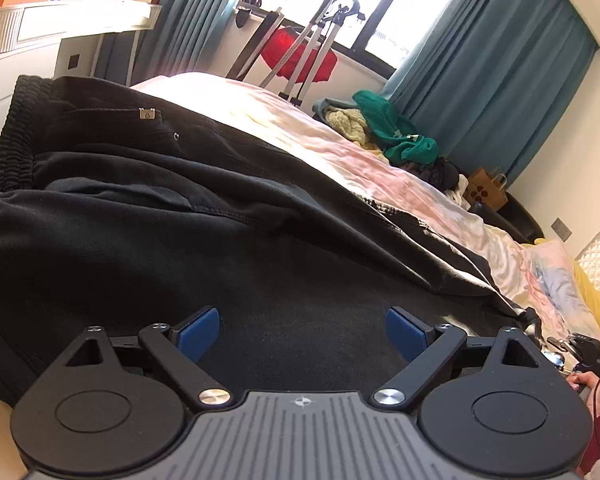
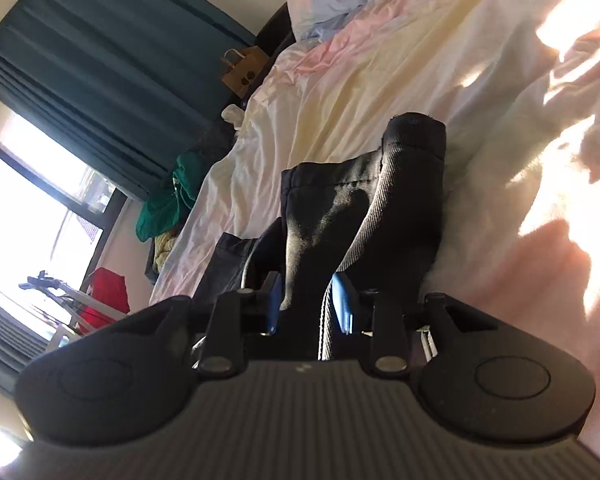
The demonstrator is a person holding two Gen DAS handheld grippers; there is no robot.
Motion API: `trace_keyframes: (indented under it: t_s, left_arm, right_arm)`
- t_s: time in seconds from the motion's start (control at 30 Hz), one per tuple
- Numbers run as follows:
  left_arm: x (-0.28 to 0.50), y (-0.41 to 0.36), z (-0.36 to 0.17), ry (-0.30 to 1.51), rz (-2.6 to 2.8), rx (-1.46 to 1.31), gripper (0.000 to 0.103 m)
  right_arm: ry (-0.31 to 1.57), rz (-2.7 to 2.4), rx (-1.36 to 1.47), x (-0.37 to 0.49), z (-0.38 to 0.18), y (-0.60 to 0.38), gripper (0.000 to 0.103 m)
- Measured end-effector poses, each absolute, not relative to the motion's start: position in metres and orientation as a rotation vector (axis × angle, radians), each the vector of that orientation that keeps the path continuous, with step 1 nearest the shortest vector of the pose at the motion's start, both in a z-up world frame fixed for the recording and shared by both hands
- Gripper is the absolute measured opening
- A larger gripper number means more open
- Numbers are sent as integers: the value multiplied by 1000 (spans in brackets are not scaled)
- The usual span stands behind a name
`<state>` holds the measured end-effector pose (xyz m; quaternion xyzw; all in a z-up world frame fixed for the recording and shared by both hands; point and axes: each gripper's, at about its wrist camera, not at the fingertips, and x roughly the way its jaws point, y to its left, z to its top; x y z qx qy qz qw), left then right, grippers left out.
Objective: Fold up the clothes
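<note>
Black fleece trousers spread flat across pastel rumpled bedsheet, left gripper hovering with jaws wide and empty, right gripper pinching a trouser-leg end, likely for folding.

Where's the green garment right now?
In the left wrist view the green garment lies at the bed's far edge, atop a clothes pile below the teal curtain.

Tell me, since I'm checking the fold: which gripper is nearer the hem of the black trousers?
Right. The right gripper has the hem bunched between its fingers, while the left gripper hovers open above the black trousers near the waistband.
</note>
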<state>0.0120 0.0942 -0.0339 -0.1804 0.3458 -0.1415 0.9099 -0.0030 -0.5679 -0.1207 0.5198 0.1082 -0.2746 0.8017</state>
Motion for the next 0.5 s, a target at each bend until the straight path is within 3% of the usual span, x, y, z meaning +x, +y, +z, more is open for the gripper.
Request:
trace_keyframes:
  t_s: [0.33,0.5]
  left_arm:
    - [24,97,-48,765,-261,-430,92]
    - [28,102,-54,791,-243,-470,92]
  right_arm:
    - [140,-613,1372,-34,-156,-593,32]
    - [168,-664,1332,-31,-151,-591,30]
